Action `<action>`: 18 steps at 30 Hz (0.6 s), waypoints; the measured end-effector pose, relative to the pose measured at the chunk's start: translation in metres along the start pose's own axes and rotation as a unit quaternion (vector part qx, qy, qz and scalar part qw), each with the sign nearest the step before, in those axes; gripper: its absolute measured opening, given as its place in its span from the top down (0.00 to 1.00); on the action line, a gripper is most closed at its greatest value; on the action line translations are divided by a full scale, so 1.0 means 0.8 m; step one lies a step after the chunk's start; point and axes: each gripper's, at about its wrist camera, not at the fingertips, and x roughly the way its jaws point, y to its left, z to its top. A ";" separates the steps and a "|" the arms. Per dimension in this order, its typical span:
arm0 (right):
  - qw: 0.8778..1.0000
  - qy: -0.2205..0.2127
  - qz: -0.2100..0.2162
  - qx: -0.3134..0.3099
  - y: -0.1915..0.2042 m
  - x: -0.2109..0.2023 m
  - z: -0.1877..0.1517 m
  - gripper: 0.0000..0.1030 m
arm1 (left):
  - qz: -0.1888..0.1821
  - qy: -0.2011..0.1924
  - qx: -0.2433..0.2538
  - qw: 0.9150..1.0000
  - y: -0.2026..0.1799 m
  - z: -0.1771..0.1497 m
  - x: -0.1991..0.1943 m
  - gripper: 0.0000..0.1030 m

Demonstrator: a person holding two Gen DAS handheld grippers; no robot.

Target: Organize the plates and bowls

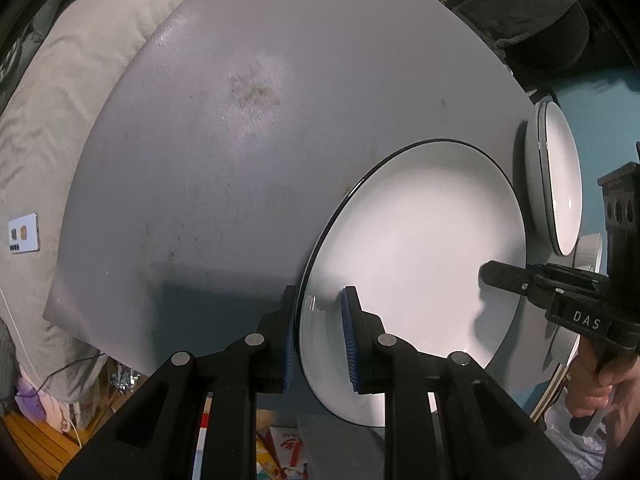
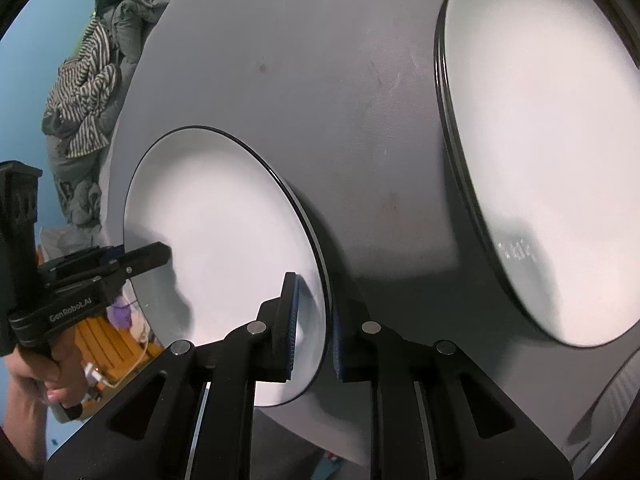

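Observation:
A white plate [image 1: 420, 248] with a thin dark rim hangs just above the grey round table [image 1: 240, 160], gripped from two opposite sides. My left gripper [image 1: 320, 312] is shut on its near rim, one blue pad [image 1: 349, 340] on the plate's face and the other behind the rim. My right gripper [image 2: 314, 320] is shut on the same plate [image 2: 224, 232] at the opposite rim. Each view shows the other gripper: the right gripper [image 1: 490, 274] and the left gripper [image 2: 154, 254]. A second dark-rimmed white plate [image 1: 560, 176] [image 2: 552, 160] lies on the table [image 2: 340, 100] beside it.
Beige bedding [image 1: 60, 120] lies past the table's left edge, dark clothing [image 1: 520, 8] at the back. A striped cloth [image 2: 84, 80] sits on a grey heap. A hand [image 2: 40, 380] holds the left gripper's handle. Another rounded dish edge [image 2: 616, 400] shows at the lower right.

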 end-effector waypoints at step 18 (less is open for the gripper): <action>1.000 -0.008 -0.005 0.014 -0.020 -0.070 -0.013 0.86 | 0.003 -0.005 0.041 0.999 -0.091 0.025 -0.050 0.80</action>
